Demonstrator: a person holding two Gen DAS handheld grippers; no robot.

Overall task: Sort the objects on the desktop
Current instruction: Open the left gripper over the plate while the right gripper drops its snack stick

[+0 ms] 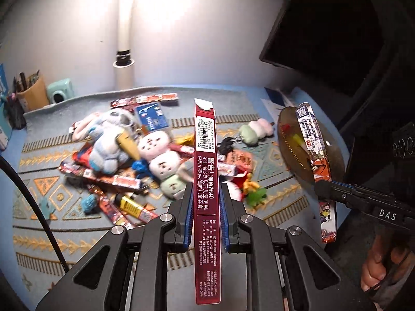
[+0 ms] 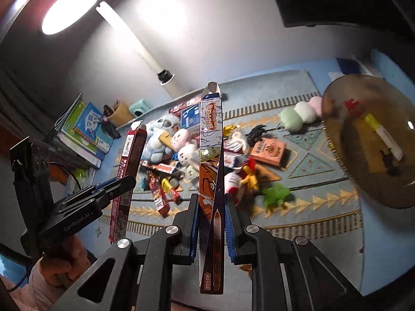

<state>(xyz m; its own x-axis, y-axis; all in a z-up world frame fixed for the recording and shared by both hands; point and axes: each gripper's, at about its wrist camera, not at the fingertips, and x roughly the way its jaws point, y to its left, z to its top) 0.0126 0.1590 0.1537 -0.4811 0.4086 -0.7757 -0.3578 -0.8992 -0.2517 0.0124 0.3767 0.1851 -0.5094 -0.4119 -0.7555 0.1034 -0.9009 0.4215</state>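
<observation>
You have two grippers, each holding one long box: a red box (image 1: 206, 181) and a patterned box (image 2: 211, 171).

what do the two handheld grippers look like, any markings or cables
Both grippers, left and right, are black angular frames with silver bolts and blue ribbed fingers. One carries white "DAS" lettering, the other "GenRobot.AI". A black cable trails nearby.
</observation>
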